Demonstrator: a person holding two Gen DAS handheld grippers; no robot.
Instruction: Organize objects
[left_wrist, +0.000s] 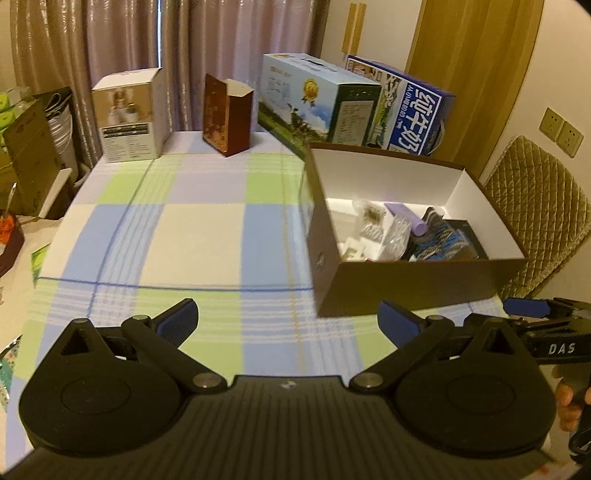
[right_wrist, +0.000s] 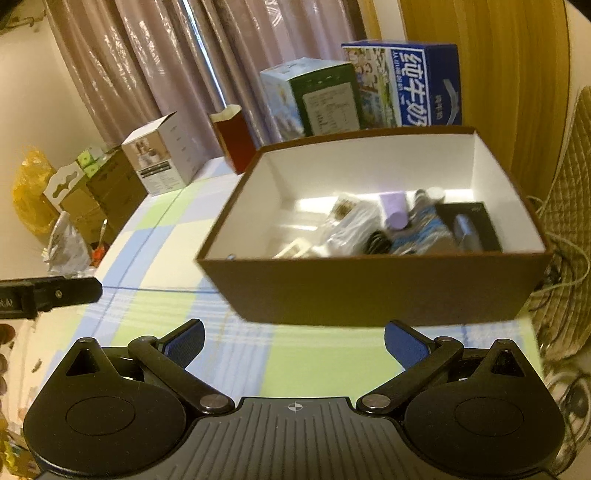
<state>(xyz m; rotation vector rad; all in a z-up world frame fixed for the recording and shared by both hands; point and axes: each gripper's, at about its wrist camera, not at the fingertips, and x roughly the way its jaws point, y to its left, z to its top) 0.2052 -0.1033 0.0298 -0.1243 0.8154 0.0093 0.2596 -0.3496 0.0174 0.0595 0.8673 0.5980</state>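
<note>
"DAS" in white on the right gripper (left_wrist: 524, 308), large white "纯牛奶" on the blue carton (left_wrist: 417, 110)

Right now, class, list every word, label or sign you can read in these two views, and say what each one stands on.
"纯牛奶": large white characters on the blue milk carton behind the brown box.
"DAS": white letters on the right gripper body, seen from the left wrist view.
Green-sided carton: printed panel, too small to read.
White box: dark label and text, too blurred to read.
Dark red box: no readable text.

Items in brown box (right_wrist: 369, 291) blurred; near wall hides some.
</note>
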